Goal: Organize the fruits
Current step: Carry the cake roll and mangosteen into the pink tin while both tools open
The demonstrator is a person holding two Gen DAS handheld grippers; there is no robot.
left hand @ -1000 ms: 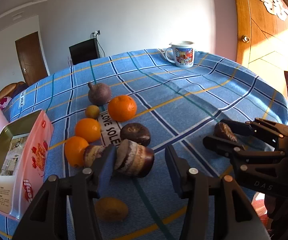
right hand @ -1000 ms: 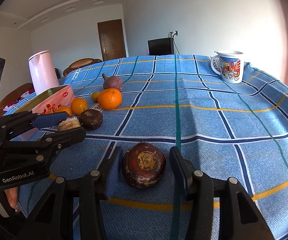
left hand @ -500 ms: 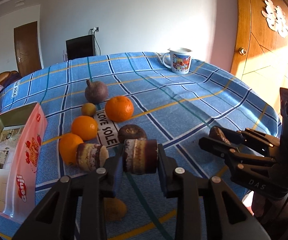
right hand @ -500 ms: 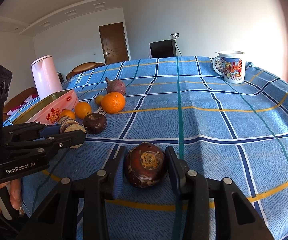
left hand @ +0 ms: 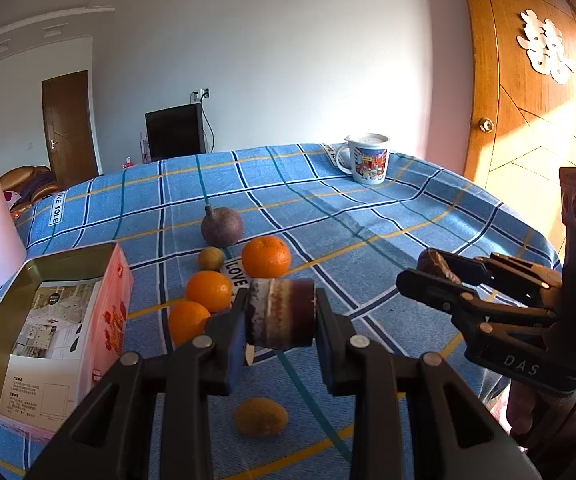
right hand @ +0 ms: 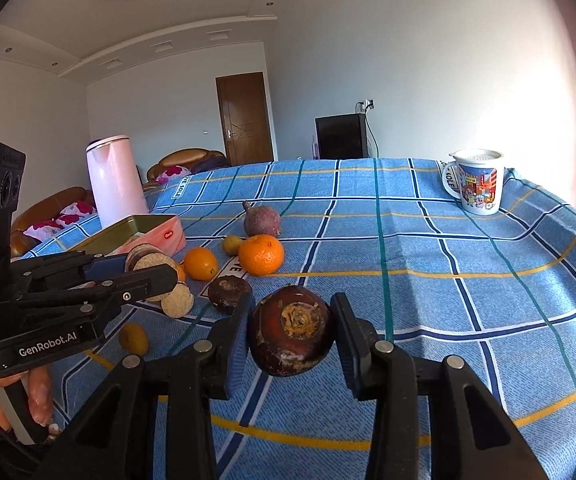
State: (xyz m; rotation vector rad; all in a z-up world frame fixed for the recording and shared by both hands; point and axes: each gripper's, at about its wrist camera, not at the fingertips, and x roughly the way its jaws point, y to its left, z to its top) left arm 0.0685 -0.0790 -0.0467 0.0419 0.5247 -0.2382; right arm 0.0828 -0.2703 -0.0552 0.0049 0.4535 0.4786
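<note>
Each camera sits just behind its own gripper, close above the near edge of the table (left hand: 408,216), looking forward and slightly down along the fingers towards the far edge. Both views share the oranges (left hand: 266,257) (right hand: 261,254), the mug (left hand: 366,158) (right hand: 477,181) and the tin (left hand: 100,280) (right hand: 144,228), and each catches the other gripper at its side.

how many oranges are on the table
3: a big one beside the purple fruit, and two in a line toward the tin. Others may be hidden.

"genrobot.ai" on left gripper (right hand: 150,280), "das" on right gripper (left hand: 424,280).
</note>
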